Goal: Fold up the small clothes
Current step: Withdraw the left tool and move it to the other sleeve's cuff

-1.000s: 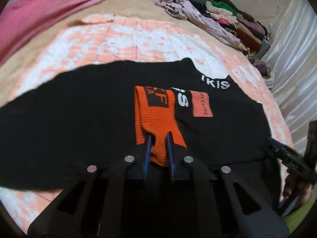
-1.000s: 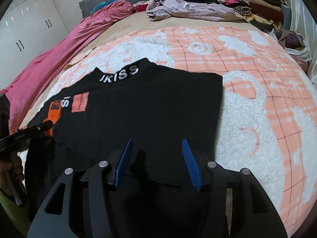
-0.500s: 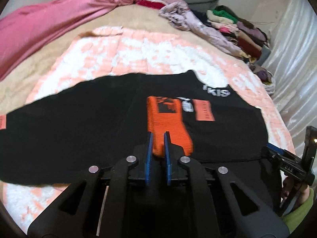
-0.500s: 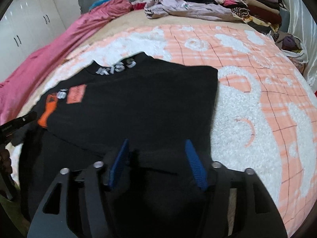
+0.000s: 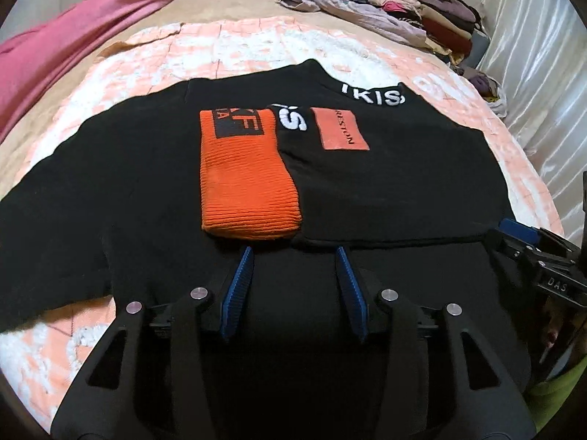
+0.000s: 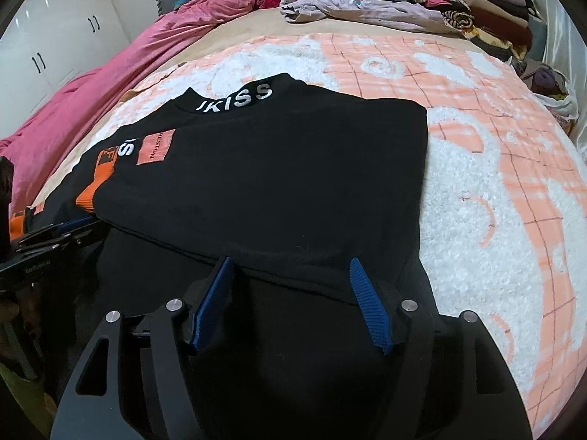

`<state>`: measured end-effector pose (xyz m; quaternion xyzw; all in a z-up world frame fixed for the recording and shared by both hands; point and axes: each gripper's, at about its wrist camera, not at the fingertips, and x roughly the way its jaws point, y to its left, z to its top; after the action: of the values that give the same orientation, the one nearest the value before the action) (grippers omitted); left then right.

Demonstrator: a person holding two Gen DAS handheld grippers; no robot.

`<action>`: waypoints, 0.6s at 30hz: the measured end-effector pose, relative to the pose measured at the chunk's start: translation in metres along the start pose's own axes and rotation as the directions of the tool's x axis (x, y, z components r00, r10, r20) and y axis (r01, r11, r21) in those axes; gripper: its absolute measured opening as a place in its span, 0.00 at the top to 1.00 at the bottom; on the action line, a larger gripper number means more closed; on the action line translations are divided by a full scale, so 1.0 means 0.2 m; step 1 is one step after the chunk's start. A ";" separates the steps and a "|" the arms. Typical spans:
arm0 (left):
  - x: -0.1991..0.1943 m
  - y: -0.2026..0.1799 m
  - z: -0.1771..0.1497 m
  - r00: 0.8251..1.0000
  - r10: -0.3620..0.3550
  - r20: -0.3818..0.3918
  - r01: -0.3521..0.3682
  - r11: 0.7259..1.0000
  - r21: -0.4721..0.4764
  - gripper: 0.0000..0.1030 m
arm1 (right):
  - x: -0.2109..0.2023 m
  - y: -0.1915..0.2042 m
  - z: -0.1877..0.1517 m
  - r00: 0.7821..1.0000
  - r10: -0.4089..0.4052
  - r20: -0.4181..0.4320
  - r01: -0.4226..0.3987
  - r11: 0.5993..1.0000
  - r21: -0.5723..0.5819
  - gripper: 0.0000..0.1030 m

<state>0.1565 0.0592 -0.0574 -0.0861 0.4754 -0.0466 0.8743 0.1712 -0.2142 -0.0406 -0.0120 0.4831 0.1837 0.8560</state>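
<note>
Releasing cleanly mattered: the left gripper (image 5: pixel 295 253), jaws opening and empty, sat just short of the orange ribbed cuff (image 5: pixel 245 179); the right gripper (image 6: pixel 290 269) was spreading off the black knit sweater (image 6: pixel 275 176).

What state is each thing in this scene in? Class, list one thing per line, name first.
Black top: partly folded, lying flat on the blanket.
Orange cuff: released, lying flat on the black top.
Left hand-held gripper: jaws opening, nothing between them.
Right hand-held gripper: jaws opening over the top's near edge.
Blanket: spread out.
Clothes pile: heaped at the far end.
</note>
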 end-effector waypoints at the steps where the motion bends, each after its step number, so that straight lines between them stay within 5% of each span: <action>1: -0.01 0.00 0.00 1.000 -0.014 0.001 0.014 1.000 -0.011 0.57 | -0.01 0.00 0.00 1.000 0.002 0.004 -0.002 1.000 0.002 0.37; 12: -0.22 -0.04 0.00 0.996 -0.006 0.083 0.006 1.000 0.001 0.26 | -0.19 0.04 -0.03 0.998 0.046 0.051 -0.048 0.998 0.027 0.36; 13: -0.24 -0.05 -0.01 0.996 -0.010 0.086 0.010 1.000 0.003 0.25 | -0.20 0.05 -0.02 0.997 0.049 0.055 -0.051 0.998 0.025 0.32; 15: -0.27 -0.05 -0.01 0.996 -0.018 0.092 0.019 1.000 -0.005 0.21 | -0.25 0.08 -0.02 0.996 0.046 0.080 -0.048 0.999 0.024 0.10; 18: -0.31 -0.05 -0.02 0.994 -0.015 0.106 0.015 1.000 -0.007 0.17 | -0.31 0.10 -0.01 0.993 0.053 0.110 -0.056 0.998 0.024 0.10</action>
<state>0.1199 0.0601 -0.0059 -0.0956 0.4281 -0.0465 0.8975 0.1347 -0.2146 0.0124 0.0229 0.4382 0.2005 0.8759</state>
